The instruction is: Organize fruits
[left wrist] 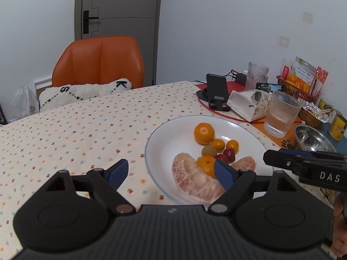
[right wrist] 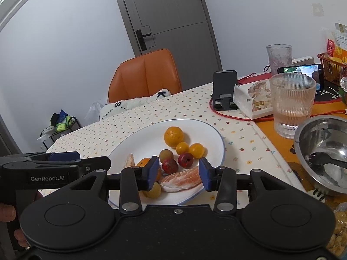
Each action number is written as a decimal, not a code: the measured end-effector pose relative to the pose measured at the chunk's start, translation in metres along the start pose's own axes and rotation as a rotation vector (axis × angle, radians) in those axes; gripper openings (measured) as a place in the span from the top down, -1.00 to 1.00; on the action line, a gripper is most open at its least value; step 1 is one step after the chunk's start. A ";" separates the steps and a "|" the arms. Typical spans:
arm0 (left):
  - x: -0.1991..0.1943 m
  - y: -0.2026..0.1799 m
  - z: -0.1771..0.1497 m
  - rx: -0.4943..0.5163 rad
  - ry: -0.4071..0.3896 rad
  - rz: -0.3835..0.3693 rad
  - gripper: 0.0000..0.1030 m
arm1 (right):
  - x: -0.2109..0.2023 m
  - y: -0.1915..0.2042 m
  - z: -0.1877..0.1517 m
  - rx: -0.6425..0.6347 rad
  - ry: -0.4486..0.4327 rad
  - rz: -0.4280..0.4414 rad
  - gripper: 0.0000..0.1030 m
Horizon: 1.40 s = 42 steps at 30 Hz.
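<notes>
Right black tongs with blue pads open wide, empty, low over the near rim of the round white plate. Pink peeled pomelo piece between the pads, untouched. Left black tongs open too, empty. Oranges, red fruits on the plate.

Fruits on plate, glass and bowl to its right, chair behind table
</notes>
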<state>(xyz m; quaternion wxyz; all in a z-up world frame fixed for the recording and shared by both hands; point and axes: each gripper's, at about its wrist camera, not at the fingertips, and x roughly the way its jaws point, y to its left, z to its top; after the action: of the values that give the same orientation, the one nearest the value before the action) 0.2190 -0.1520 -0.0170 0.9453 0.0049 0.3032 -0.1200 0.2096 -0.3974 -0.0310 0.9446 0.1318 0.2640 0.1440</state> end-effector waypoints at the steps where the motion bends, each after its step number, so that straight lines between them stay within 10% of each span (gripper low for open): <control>1: -0.002 0.002 -0.001 -0.001 0.000 0.005 -0.65 | 0.000 0.001 0.000 -0.002 0.000 0.003 0.19; 42: -0.122 0.056 -0.037 -0.189 -0.036 0.153 -0.96 | -0.059 0.062 -0.007 -0.055 0.005 0.151 -1.00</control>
<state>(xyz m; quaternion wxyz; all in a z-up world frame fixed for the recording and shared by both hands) 0.1145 -0.0677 0.0193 0.9532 -0.0635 0.2950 -0.0184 0.1451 -0.3590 0.0104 0.9336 0.1249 0.2514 0.2225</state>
